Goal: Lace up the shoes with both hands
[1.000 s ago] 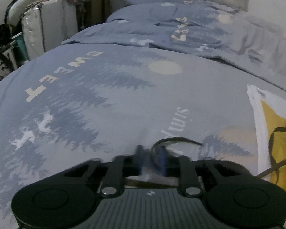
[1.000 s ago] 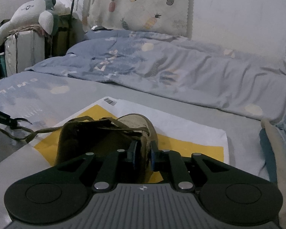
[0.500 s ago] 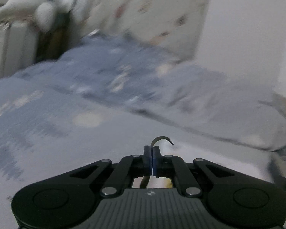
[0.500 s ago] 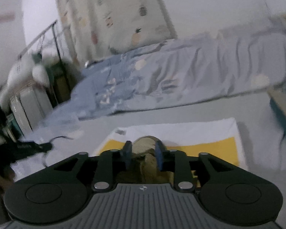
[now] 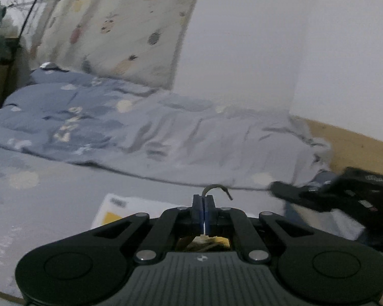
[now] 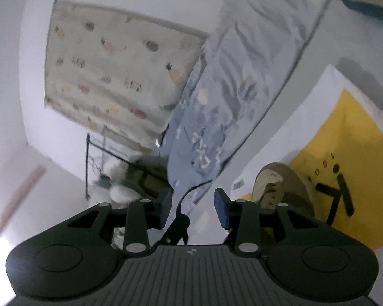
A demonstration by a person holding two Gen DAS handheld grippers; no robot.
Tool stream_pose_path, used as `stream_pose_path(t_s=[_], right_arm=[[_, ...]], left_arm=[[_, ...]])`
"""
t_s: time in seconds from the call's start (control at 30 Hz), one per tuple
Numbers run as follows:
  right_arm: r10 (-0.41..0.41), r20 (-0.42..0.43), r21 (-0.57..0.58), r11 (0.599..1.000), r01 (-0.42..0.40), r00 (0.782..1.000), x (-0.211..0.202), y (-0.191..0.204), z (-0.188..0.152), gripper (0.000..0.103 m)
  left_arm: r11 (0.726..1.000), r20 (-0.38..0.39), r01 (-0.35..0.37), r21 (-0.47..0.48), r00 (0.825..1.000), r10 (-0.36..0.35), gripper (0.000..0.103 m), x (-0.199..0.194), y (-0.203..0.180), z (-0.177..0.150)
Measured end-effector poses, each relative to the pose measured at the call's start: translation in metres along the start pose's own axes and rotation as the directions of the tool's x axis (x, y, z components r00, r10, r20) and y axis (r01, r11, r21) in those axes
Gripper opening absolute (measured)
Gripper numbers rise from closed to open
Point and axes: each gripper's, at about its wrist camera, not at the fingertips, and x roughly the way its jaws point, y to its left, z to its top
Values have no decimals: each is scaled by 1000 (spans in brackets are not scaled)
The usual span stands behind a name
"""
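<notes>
My left gripper (image 5: 203, 213) is shut on a thin olive shoelace (image 5: 214, 188), whose free end curls up over the pads. A sliver of the shoe shows under its fingers. My right gripper (image 6: 192, 206) is rolled hard to one side and its jaws are opening, with the pads pressing on nothing. Through the gap, farther ahead, I see the lace (image 6: 191, 191) running to the left gripper's dark tip. The tan shoe (image 6: 280, 183) sits just right of the right pad on a white and yellow mat (image 6: 344, 140). In the left wrist view the right gripper's fingers (image 5: 286, 190) reach in from the right.
The mat (image 5: 115, 207) lies on a bed with a blue-grey printed sheet (image 5: 51, 199). A rumpled duvet (image 5: 166, 137) runs along the wall behind it. A pineapple-print cloth (image 5: 120, 25) hangs on the wall. A plush toy and clothes rack (image 6: 120, 191) stand at the bed's far end.
My left gripper swung up and to the right with the lace, now facing the wall. My right gripper's pads, nearly closed at the shoe before, have parted, and the gripper has rolled sideways.
</notes>
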Motion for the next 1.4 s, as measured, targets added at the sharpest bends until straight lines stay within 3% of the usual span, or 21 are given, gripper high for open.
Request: stream_pose_path(t_s=[0.13,0.33,0.57,0.8,1.1,1.4], right_arm=[[21,39,165,986,-28,999,2,-19,6,39],[-11,102,258,966,-16,995,4,-36,9,39],[-59,136,272,962,20,989,1,-40,8,38],[-94,150,272,961,50,984,-2,-41,12,19],[-119,145,266,961,77,982,-6,-39,11,9],[-164,155,147,979,142,974,-9,-26,13,3]], left_arm=[[999,1,37,33,999,-37,1,-1,-13,-4],[995,-28,85,44,996,-84,1,2,-20,-10],[990,-51,119,70,992,-115,1,1,-28,-16],[988,-71,128,86,990,-122,1,0,-33,-20],[983,-96,113,144,990,-100,1,0,-39,-26],[965,-155,109,240,985,-72,3,4,-51,-36]])
